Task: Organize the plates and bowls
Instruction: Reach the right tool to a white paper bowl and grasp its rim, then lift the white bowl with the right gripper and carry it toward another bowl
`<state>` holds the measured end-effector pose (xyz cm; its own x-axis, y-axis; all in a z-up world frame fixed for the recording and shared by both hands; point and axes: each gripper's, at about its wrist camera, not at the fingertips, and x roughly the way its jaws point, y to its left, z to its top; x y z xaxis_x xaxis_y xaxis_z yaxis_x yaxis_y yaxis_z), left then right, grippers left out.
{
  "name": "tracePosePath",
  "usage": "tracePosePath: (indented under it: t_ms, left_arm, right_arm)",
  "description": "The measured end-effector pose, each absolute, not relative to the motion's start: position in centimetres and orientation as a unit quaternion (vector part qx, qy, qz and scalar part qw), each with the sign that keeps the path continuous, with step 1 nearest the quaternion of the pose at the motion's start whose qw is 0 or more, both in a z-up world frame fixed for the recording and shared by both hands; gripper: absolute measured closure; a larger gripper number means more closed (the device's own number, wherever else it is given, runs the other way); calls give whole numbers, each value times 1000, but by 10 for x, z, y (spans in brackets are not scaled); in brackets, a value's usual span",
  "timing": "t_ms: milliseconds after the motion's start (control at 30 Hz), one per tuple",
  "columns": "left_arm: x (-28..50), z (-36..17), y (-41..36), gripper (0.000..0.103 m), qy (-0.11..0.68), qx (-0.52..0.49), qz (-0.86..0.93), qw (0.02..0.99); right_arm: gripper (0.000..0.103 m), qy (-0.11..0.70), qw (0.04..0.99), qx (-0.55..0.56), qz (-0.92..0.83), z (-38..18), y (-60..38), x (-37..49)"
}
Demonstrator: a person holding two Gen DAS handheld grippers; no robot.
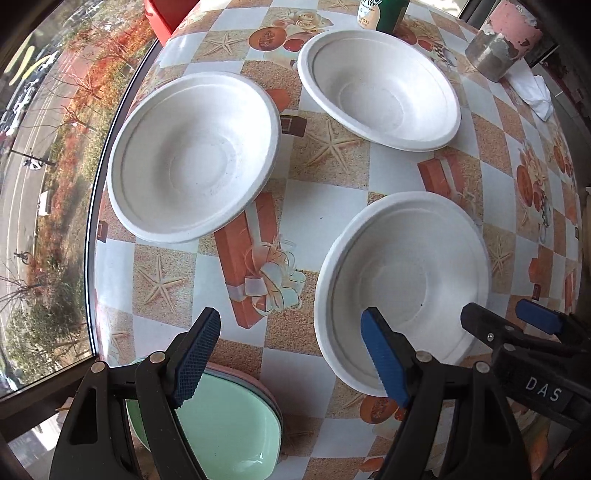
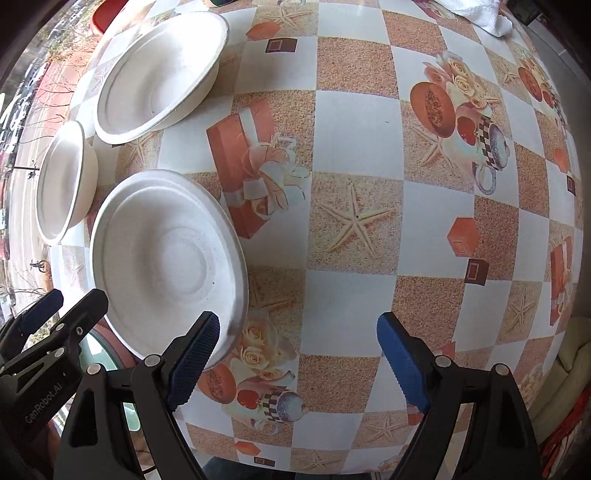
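Three white paper bowls sit apart on the checkered tablecloth (image 1: 325, 206), none stacked yet. Nearest bowl (image 1: 406, 288) lies just ahead of both grippers; a second bowl (image 1: 192, 155) sits far left by the window edge; a third bowl (image 1: 380, 88) sits far, toward the middle. A stack of green and pink plates (image 1: 236, 421) rests near left, under the left gripper (image 1: 291, 356).

Left gripper: spread wide, holding nothing; its right finger hangs over the nearest bowl's near rim. Right gripper (image 2: 299, 362): also spread, empty, over bare cloth just right of that same bowl (image 2: 166, 258).

Judgement: step in hand looks like picking up the nearest bowl to nest it in another. To do it well, pinch the rim with one finger inside and one outside; thin paper will likely flex, so grip lightly and lift level.

Around: a green can with a Starbucks bottle (image 1: 369, 14) at the far edge, a chipped pink cup (image 1: 502, 40) and crumpled tissue (image 1: 535, 96) far right. Something red (image 1: 162, 14) far left, possibly a chair. The two grippers are close together; they could crowd each other at the bowl.
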<state>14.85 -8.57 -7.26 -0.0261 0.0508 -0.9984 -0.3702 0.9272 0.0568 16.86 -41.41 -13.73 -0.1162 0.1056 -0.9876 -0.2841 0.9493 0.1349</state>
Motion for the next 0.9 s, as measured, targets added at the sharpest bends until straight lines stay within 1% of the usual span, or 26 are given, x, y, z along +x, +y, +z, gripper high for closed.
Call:
tracePosePath:
  t_ms: [67, 133, 167, 233, 267, 300, 333, 367, 400, 433, 500, 567, 900]
  left_arm:
    - [152, -80, -87, 25, 705, -109, 153, 683]
    - [158, -87, -89, 36, 711, -107, 148, 679]
    - [160, -91, -89, 40, 714, -105, 148, 676]
    - [164, -97, -89, 55, 719, -106, 146, 672]
    - [166, -100, -89, 59, 721, -108, 144, 669]
    - [168, -103, -89, 67, 723, -112, 141, 667]
    - [169, -106, -90, 71, 723, -119, 135, 667]
    - [170, -107, -91, 73, 722, -124, 129, 668]
    - [172, -106, -93, 74, 721, -120, 128, 671]
    - [173, -106, -95, 75, 719, -115, 124, 674]
    - [175, -106, -102, 76, 721, -101, 118, 675]
    - [174, -107, -108, 76, 724, -95, 114, 674]
    - [155, -108, -182, 76, 738, -51, 42, 671]
  right_arm:
    - [15, 733, 662, -55, 150, -143, -408, 183]
    - [15, 734, 661, -48, 151, -147, -404, 194]
    - [15, 735, 659, -43, 152, -150, -402, 198]
    - [15, 737, 656, -39, 158, -162, -393, 199]
    - [15, 737, 655, -41, 161, -164, -389, 202]
    - [15, 735, 656, -43, 163, -166, -386, 203]
    - [15, 733, 659, -45, 165, -170, -381, 198]
    - [26, 731, 660, -44, 168, -172, -378, 199]
    - [43, 732, 657, -40, 175, -173, -374, 200]
    - [50, 735, 653, -37, 180, -175, -370, 201]
    - [77, 741, 642, -38, 193, -179, -359, 198]
    - [85, 739, 641, -47, 201, -180, -351, 196]
    - [85, 748, 638, -47, 174, -185, -373, 179]
